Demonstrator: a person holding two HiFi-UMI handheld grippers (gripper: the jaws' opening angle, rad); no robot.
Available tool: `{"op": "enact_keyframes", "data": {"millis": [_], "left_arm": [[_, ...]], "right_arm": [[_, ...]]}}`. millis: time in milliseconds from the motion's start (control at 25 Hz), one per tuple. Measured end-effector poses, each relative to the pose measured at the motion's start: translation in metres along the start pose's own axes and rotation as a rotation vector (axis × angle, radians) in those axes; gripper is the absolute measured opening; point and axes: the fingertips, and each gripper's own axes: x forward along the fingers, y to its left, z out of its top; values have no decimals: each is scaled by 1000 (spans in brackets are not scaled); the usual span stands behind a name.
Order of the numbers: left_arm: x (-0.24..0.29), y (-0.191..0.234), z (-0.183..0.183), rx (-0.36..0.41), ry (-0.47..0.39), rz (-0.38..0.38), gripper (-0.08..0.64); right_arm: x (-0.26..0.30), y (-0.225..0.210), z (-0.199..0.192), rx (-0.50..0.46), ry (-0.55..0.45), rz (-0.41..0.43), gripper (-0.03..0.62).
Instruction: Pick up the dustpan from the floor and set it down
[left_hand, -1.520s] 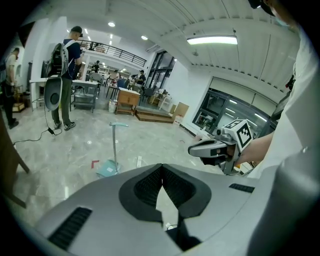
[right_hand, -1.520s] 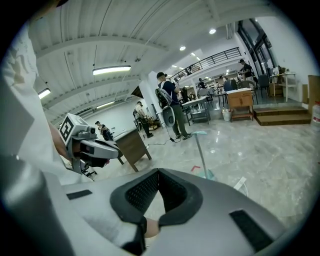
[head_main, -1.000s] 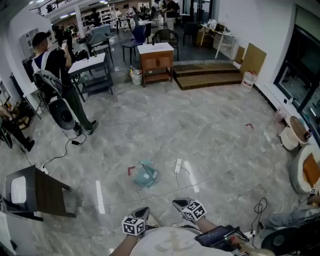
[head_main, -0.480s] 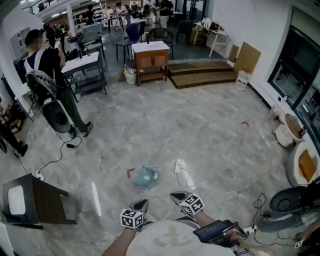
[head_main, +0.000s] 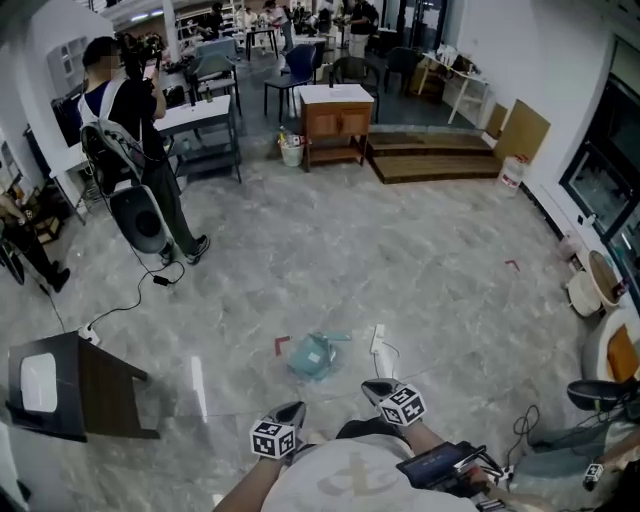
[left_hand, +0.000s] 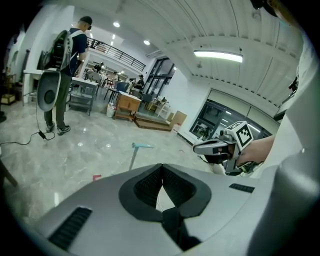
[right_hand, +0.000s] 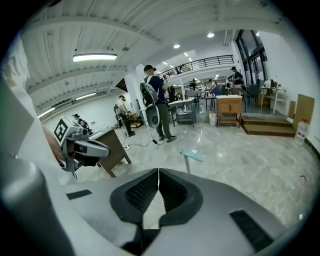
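my left gripper (head_main: 292, 411) and right gripper (head_main: 376, 389) hang side by side low in front of me, each with its jaws pressed together on nothing. just ahead of them the teal dustpan (head_main: 313, 355) sits on the grey marble floor (head_main: 400, 260), handle upright, between a red tape mark (head_main: 281, 344) and a white power strip (head_main: 378, 340). a person (head_main: 140, 150) stands well beyond, at left.

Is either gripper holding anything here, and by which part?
Nothing is held. The left gripper and right gripper are both shut and empty; the dustpan lies on the floor ahead of them, untouched.
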Motion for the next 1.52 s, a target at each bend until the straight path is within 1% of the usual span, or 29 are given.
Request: {"op": "enact_keyframes", "data": {"millis": [200, 320, 440, 520, 640, 760, 880, 1000, 1240, 1400, 1520], "left_arm": [[-9, 9, -4, -43, -24, 28, 12], [-17, 23, -5, -72, -40, 66, 12], [-21, 40, 1, -86, -48, 103, 12], [-21, 48, 7, -90, -46, 114, 12], [-12, 55, 16, -85, -38, 117, 12], [1, 57, 27, -72, -30, 104, 12], [15, 58, 39, -52, -18, 87, 12], [27, 68, 56, -34, -14, 85, 12], [44, 85, 81, -62, -35, 106, 12], [47, 87, 80, -89, -23, 118, 12], [51, 96, 81, -105, -25, 139, 12]], "right_arm": [[18, 4, 12, -40, 24, 30, 18], [33, 6, 14, -64, 38, 60, 18], [52, 5, 26, -87, 41, 90, 18], [64, 2, 34, -96, 43, 103, 18], [78, -1, 41, -101, 45, 125, 18], [85, -6, 40, -104, 59, 137, 18], [88, -21, 38, -92, 74, 130, 18], [95, -38, 46, -92, 84, 120, 18], [113, -58, 60, -124, 109, 131, 20], [126, -60, 63, -150, 133, 160, 20], [140, -70, 69, -176, 144, 169, 20]]}}
